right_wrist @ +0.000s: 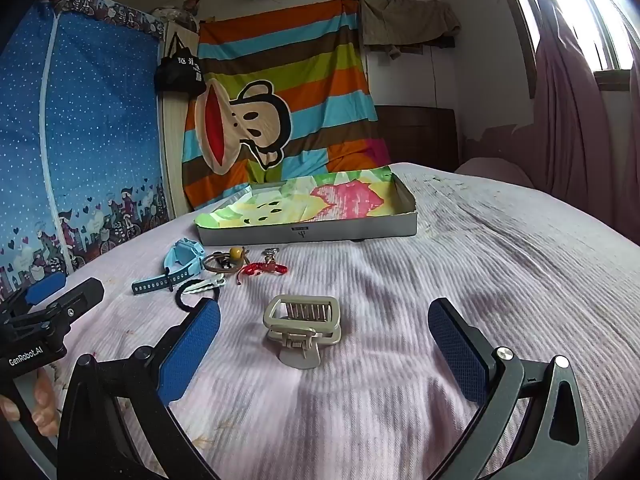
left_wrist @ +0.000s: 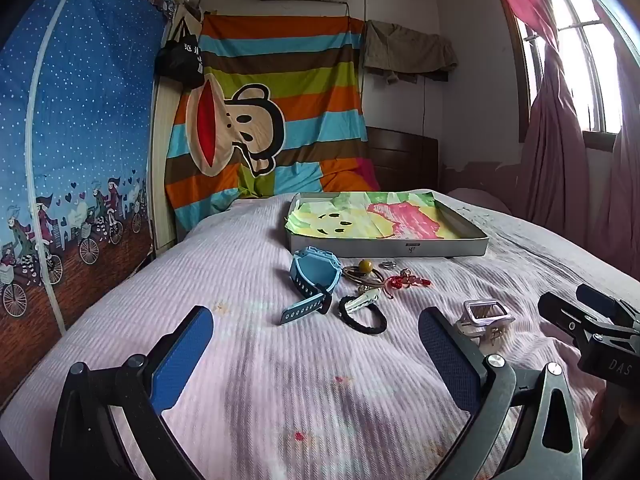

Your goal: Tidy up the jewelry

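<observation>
Tongs, two of them, my left (left_wrist: 316, 360) and my right (right_wrist: 324, 356), are wide open and hold nothing. One hair claw (right_wrist: 302, 330) lies on the bed (right_wrist: 480, 280) between my right fingers. One blue watch (left_wrist: 314, 276) sits near one box (left_wrist: 392, 245).

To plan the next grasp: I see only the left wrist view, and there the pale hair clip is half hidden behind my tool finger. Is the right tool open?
Observer: Yes, the right tool is open wide and holds nothing.
Operator: Where is the clip for it?
Observer: The hair clip stands on the bed cover just ahead, centred in its opening, untouched.
Operator: How is it turned?
Observer: Its press tabs point toward the right tool, the toothed frame away.
</observation>
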Available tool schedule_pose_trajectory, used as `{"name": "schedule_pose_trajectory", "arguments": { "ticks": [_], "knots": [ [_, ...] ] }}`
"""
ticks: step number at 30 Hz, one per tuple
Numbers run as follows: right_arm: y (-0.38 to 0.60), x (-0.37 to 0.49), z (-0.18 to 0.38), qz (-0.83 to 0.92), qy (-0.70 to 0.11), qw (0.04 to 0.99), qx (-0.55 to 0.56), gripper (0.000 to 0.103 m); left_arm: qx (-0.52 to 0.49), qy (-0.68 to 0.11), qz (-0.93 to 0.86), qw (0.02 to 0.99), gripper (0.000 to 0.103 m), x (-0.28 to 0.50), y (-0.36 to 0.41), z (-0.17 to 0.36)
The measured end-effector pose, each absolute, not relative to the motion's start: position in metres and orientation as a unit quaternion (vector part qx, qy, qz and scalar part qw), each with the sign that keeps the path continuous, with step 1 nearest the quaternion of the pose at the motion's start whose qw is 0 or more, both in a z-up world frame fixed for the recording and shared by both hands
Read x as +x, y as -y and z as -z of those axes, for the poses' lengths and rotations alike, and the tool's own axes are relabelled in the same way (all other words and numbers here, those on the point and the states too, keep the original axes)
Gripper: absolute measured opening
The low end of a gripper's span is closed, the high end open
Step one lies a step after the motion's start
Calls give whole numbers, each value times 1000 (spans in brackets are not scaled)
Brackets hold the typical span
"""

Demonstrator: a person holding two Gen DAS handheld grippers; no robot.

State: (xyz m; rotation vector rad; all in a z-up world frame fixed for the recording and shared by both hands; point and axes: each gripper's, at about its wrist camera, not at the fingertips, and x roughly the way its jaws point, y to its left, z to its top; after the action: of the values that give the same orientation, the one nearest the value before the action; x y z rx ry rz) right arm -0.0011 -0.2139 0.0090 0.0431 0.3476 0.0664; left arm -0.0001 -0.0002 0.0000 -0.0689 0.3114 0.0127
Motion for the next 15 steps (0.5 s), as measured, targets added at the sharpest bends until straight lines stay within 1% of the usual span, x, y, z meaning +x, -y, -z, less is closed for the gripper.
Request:
{"name": "schedule_pose_trajectory", "arguments": {
  "ticks": [15],
  "knots": [
    [214, -1, -9, -33, -174, 984, 24, 102, -38, -157, -5, 987, 103, 0, -1, 0]
  ]
}}
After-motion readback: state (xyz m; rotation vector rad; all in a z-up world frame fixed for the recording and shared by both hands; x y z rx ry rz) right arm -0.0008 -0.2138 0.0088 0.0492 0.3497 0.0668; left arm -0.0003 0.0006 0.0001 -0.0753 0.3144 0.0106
